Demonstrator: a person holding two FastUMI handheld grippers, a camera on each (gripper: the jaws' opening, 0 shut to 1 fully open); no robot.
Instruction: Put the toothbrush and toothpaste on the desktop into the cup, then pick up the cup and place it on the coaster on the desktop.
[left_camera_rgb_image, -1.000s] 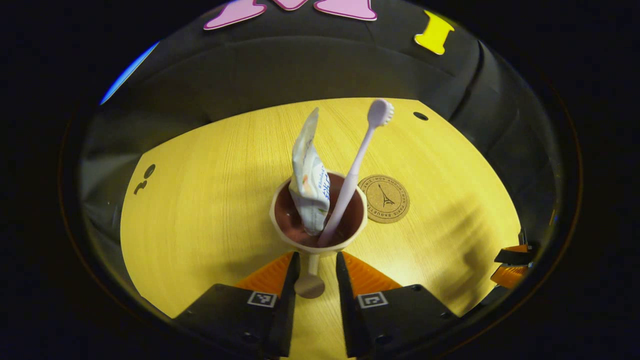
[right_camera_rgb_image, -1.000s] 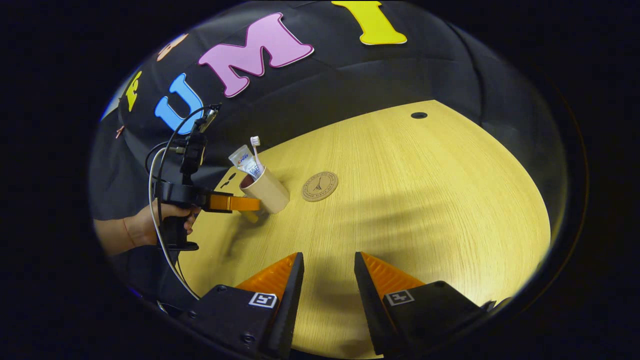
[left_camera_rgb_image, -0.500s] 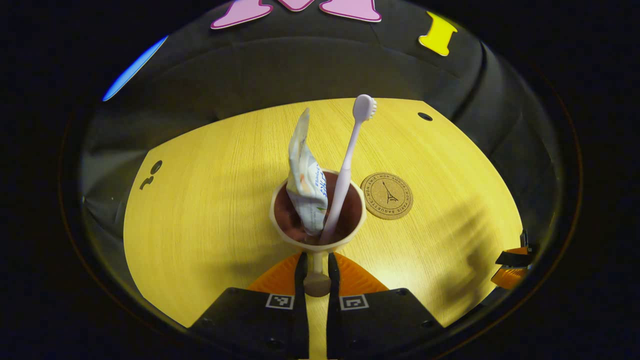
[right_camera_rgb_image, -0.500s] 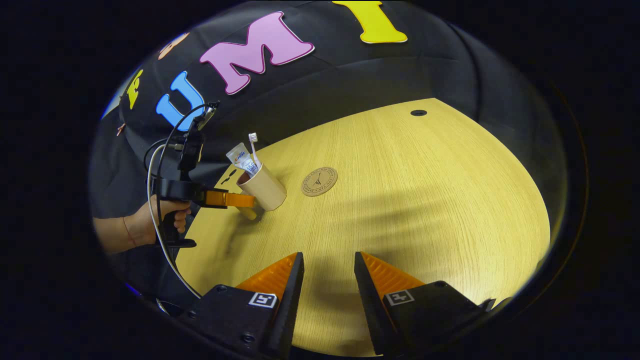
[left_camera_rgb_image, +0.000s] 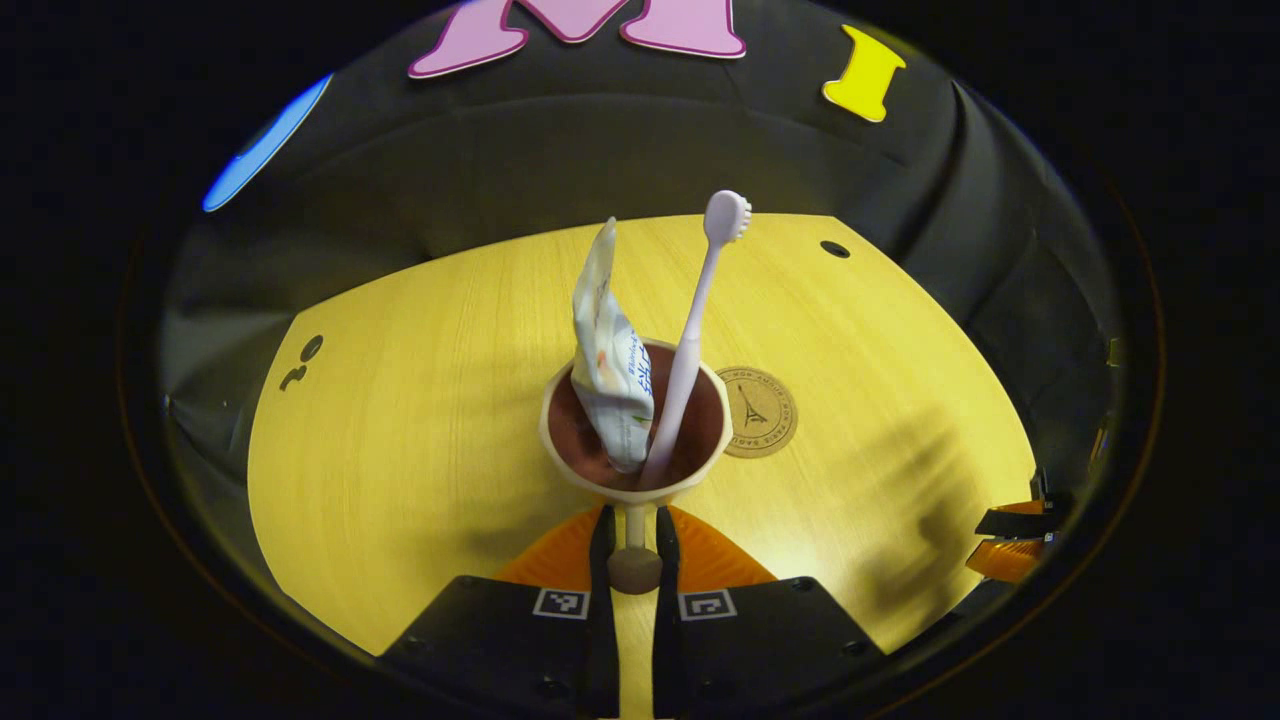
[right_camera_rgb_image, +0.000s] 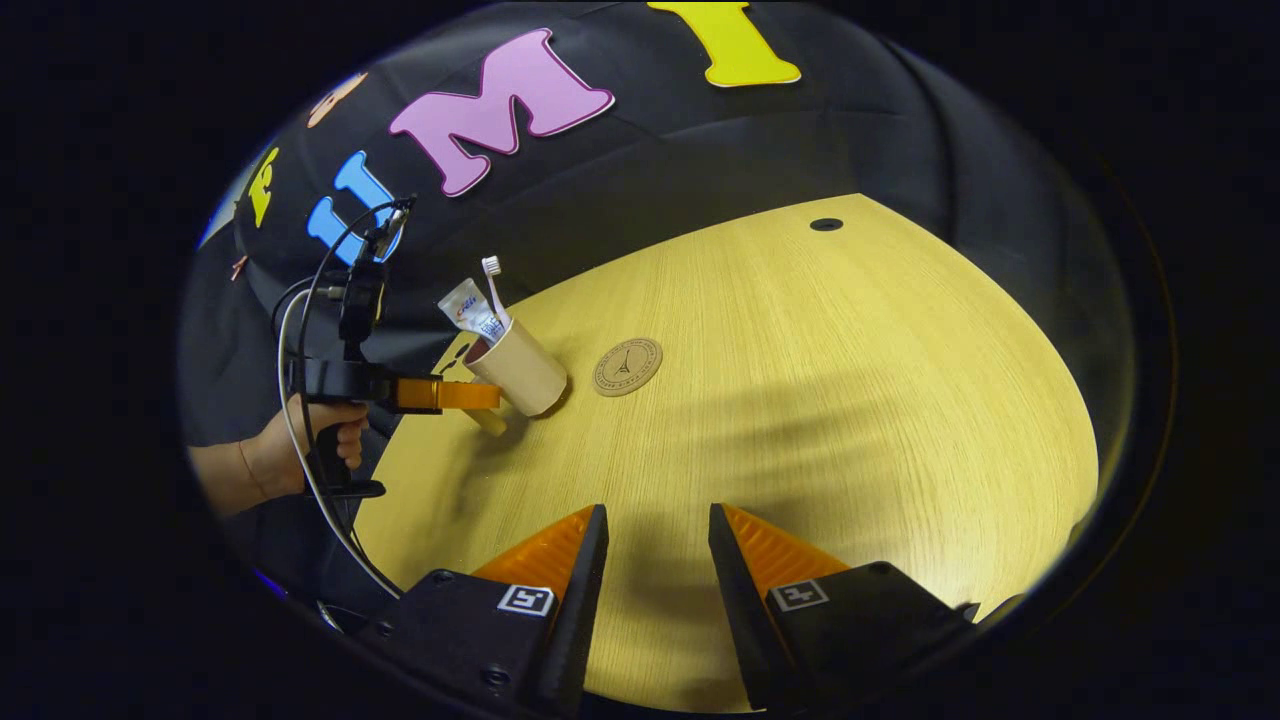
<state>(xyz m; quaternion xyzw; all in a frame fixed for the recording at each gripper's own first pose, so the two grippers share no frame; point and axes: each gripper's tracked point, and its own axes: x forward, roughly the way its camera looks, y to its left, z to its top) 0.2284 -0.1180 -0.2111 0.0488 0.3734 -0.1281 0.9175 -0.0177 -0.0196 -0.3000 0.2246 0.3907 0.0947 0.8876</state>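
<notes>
Both left gripper (left_camera_rgb_image: 632, 535) fingers clamping cup (left_camera_rgb_image: 634, 470) handle, coaster (left_camera_rgb_image: 760, 412) edge hidden, right gripper (right_camera_rgb_image: 657, 560) open.

Each gripper (right_camera_rgb_image: 648, 560) has 2 ribbed orange fingers (right_camera_rgb_image: 545, 550), black bodies with square markers.

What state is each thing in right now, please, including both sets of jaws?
Cup: off the coaster, handle clamped.
Toothbrush: in the cup, head up.
Toothpaste: in the cup, leaning.
Coaster: bare, beside the cup.
Left gripper: jaws shut on the cup handle.
Right gripper: jaws open, holding nothing.
</notes>
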